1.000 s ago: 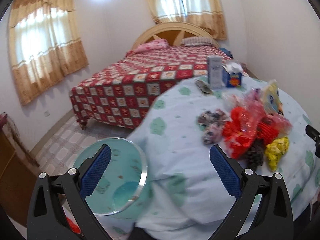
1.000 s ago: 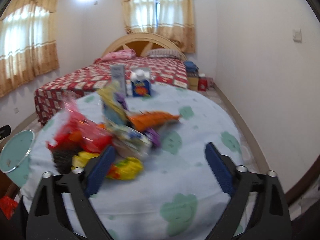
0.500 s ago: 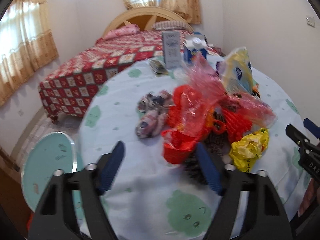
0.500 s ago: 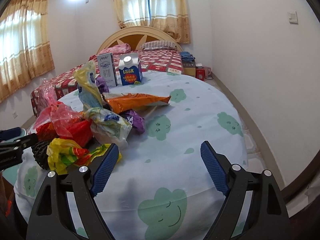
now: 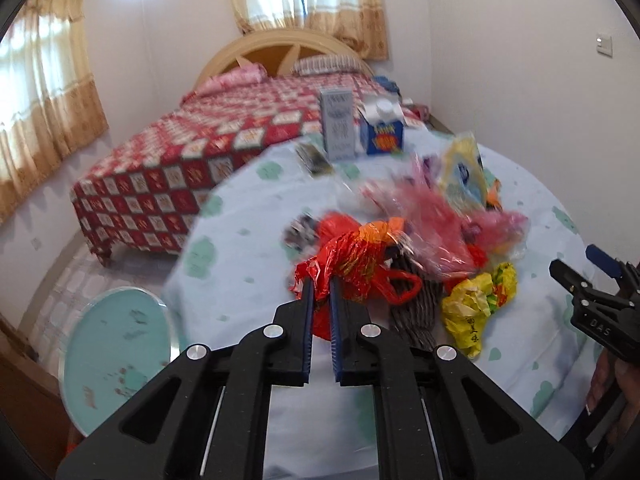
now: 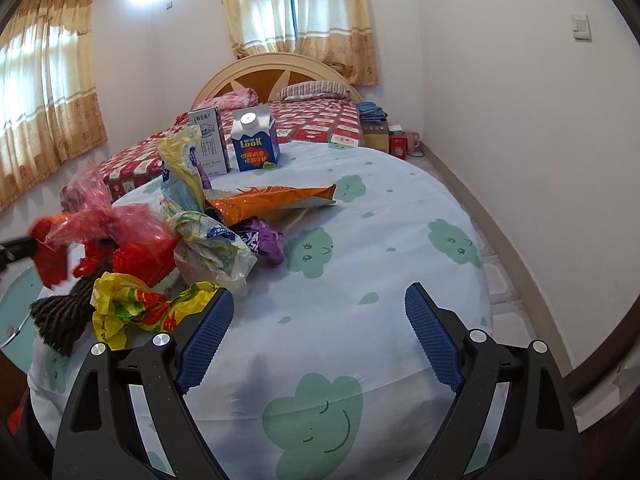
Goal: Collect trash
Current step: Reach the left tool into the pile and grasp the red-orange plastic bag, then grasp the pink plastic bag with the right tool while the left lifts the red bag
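from the left wrist view we saw our left tongs [image 5: 321, 286] closing on the near edge of a red plastic bag [image 5: 352, 256], a fold of it pinched between the blue pads. the bag sat in the trash heap at the middle of the desk [image 5: 240, 264], with a pink bag [image 5: 436, 216] behind it and a yellow wrapper [image 5: 476, 304] to its right. this view alone showed a round teal bin [image 5: 116, 356] low at the left, beside the desk. our right tongs [image 5: 600, 304] appeared at the far right edge there, too partial to judge.

the right wrist view settled it: our right tongs [image 6: 320, 320] stood wide open over bare cloth, holding nothing. only here we saw an orange snack packet [image 6: 276, 200], a purple wrapper [image 6: 264, 240] and the print on two milk cartons [image 6: 236, 144] at the far side.
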Tool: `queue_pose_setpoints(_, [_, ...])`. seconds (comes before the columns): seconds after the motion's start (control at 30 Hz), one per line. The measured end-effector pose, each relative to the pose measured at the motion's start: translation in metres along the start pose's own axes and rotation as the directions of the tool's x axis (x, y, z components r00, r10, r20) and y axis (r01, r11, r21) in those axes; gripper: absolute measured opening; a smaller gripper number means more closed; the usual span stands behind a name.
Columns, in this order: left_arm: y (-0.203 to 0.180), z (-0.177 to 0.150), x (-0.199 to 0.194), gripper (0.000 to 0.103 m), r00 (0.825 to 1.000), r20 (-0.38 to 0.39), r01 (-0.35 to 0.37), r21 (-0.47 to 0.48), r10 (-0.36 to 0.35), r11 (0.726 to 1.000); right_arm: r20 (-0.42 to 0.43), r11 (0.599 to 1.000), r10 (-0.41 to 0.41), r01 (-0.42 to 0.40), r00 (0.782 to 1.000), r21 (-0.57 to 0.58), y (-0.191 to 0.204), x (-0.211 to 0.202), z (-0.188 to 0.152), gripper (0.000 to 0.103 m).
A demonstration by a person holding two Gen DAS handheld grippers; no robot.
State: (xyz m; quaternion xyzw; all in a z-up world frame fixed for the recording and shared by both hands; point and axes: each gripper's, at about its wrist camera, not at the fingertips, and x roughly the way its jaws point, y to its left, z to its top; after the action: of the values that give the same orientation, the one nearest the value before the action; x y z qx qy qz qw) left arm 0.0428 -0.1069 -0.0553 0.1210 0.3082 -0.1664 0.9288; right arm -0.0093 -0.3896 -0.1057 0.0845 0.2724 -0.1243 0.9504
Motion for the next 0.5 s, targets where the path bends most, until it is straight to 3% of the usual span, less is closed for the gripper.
queue_pose_setpoints(0.17, [0.018,0.006,-0.017,0.007,0.999,0.048,-0.025,-0.015,0.026,1.0,-0.009,1.0,0.005,-0.005,1.0,-0.013,0.006,0.001,-0.001,0.086])
queue_pose_setpoints(0.3, [0.028,0.015,-0.031,0.007,0.996,0.088,-0.027,-0.046,0.031,0.999,0.032,1.0,0.022,-0.022,0.999,-0.006,0.008,-0.01,0.007,0.086])
queue_pose_setpoints(0.5, [0.037,0.016,-0.047,0.007,0.992,0.116,-0.044,-0.052,0.049,0.998,0.067,0.995,0.102,-0.102,0.993,0.007,0.018,-0.018,0.028,0.086])
